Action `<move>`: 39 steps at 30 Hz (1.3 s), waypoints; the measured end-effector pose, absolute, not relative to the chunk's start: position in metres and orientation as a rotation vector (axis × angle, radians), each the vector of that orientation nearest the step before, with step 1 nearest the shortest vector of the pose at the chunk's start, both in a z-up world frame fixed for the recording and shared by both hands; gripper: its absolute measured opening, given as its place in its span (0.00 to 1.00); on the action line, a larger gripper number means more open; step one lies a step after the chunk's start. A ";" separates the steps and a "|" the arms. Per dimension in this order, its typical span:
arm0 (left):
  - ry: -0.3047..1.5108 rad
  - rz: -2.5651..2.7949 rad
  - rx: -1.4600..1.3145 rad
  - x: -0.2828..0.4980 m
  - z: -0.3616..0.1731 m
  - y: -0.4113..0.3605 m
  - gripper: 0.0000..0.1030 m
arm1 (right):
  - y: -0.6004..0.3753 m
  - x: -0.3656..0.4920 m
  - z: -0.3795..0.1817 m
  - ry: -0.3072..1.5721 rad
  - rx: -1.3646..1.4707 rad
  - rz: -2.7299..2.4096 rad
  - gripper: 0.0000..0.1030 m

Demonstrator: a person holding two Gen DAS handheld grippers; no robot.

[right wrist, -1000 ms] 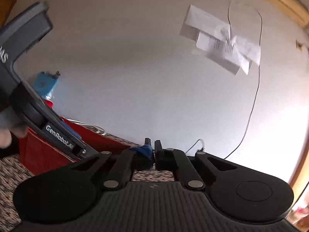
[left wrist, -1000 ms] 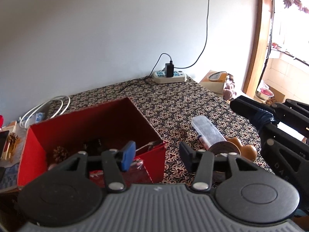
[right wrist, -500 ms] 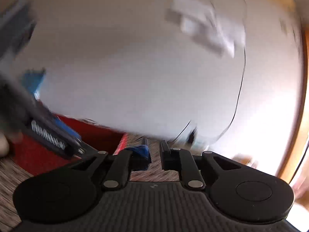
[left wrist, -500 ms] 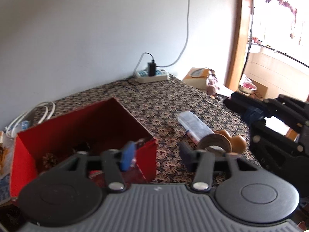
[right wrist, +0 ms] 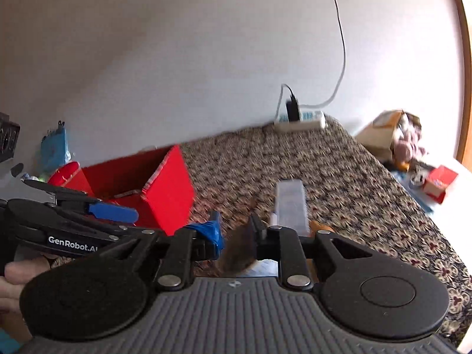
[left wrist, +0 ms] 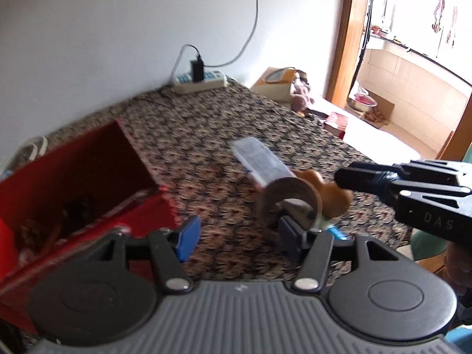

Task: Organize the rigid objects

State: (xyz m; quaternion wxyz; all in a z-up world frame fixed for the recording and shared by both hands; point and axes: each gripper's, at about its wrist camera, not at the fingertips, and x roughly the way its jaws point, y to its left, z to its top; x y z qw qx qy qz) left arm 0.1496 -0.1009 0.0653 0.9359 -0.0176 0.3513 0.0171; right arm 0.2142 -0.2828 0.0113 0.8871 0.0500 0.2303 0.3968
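- The left gripper [left wrist: 236, 236] hangs over the patterned tablecloth [left wrist: 206, 135] with its jaws spread wide, gripping nothing.
- Just beyond its right finger a brown tape roll [left wrist: 287, 196] stands on edge.
- Behind the roll lie a clear plastic case [left wrist: 259, 162] and a tan wooden piece [left wrist: 333, 196].
- The red box [left wrist: 88, 171] sits to its left, open-topped.
- The right gripper [right wrist: 236, 230], jaws parted, straddles the tape roll's edge without clamping it.

Red box [left wrist: 88, 177] walls the left; tape roll [left wrist: 289, 197] and clear case [left wrist: 259, 162] crowd the right.
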 end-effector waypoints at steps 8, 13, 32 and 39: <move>0.793 0.099 -0.094 0.179 0.047 -0.126 0.61 | -0.287 0.243 0.012 0.561 0.108 1.008 0.06; 0.862 0.200 -0.134 0.183 0.040 -0.123 0.61 | -0.268 0.246 0.019 0.595 0.066 1.136 0.07; 0.904 0.606 -0.197 0.073 0.058 -0.011 0.61 | -0.126 0.167 0.023 0.736 -0.024 1.257 0.10; 0.916 0.654 -0.201 0.045 0.061 0.026 0.61 | -0.093 0.151 0.029 0.824 0.042 1.215 0.12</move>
